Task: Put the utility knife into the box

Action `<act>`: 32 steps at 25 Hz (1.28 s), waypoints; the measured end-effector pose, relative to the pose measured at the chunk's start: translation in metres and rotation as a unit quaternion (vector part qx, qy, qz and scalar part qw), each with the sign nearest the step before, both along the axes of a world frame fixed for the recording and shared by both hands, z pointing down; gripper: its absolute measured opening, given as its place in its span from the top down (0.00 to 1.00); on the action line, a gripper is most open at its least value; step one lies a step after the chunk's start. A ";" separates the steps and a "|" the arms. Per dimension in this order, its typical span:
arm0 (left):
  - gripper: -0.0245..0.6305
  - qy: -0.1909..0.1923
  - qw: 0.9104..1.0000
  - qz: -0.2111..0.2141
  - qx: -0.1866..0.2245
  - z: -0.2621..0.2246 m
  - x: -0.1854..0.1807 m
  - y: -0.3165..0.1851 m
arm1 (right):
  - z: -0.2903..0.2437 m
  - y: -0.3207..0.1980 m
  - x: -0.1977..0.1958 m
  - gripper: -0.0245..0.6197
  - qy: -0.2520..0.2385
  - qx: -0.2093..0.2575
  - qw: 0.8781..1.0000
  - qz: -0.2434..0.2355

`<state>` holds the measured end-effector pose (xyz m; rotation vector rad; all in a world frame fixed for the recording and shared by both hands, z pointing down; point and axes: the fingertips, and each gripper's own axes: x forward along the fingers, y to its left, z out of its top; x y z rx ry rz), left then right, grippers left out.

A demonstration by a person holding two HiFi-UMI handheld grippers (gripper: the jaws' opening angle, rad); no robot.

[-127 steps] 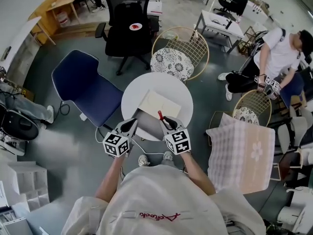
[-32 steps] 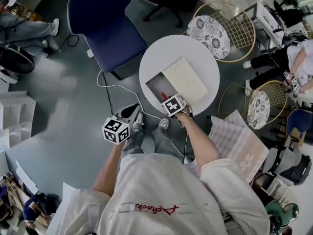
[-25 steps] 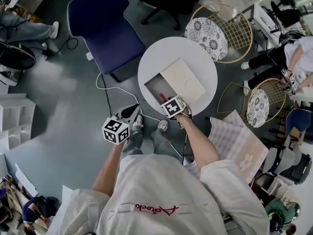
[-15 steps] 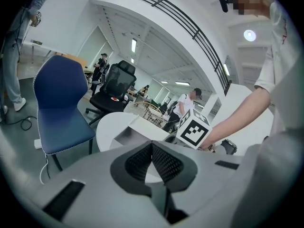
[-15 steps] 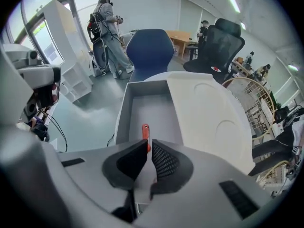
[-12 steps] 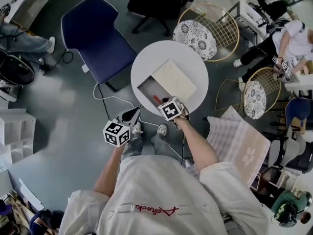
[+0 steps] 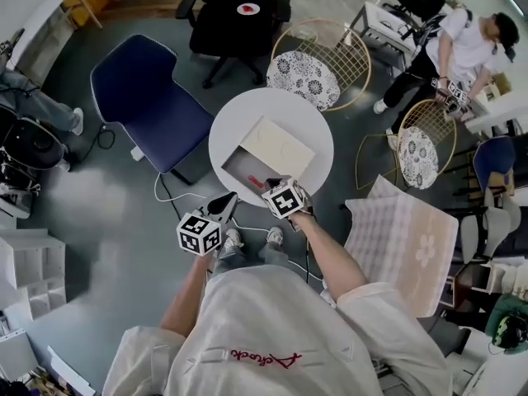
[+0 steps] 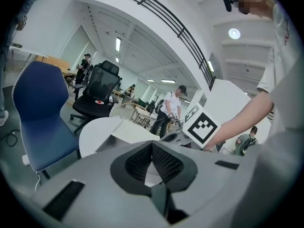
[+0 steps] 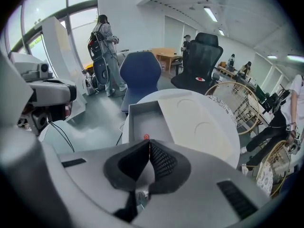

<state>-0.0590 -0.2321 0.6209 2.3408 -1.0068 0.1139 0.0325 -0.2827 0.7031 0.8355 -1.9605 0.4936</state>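
On the round white table (image 7: 318, 130) stands the open grey box (image 7: 241, 169), its cream lid (image 7: 279, 147) lying against the far side. The utility knife's red end (image 7: 271, 180) shows inside the box near its front wall. My right gripper (image 7: 275, 185) hovers over that end with its jaws shut and nothing between them. In the right gripper view the red tip (image 9: 146, 137) peeks just past the gripper (image 9: 149, 142), above the box (image 9: 131, 120). My left gripper (image 7: 230, 197) hangs off the table's near edge, its jaws (image 8: 152, 144) shut and empty.
A blue chair (image 7: 147, 106) stands left of the table and a black office chair (image 7: 235, 19) behind it. Two wire chairs (image 7: 318, 56) (image 7: 419, 148) and a checked cloth (image 7: 404, 242) fill the right. A seated person (image 7: 462, 44) is at far right.
The head view has swung, so table and box sit lower and left in frame. My right gripper stays at the box's near end. The left gripper still hangs beside the table.
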 end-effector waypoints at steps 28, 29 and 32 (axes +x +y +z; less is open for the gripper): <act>0.95 -0.037 0.990 0.119 0.072 -0.051 0.055 0.016 | -0.124 0.050 0.061 0.94 -0.248 0.193 0.922 0.227; 0.95 -0.037 0.989 0.120 0.072 -0.052 0.058 0.022 | -0.123 0.056 0.065 0.94 -0.250 0.192 0.921 0.229; 0.95 -0.037 0.989 0.120 0.072 -0.053 0.069 0.041 | -0.122 0.079 0.075 0.94 -0.252 0.186 0.921 0.230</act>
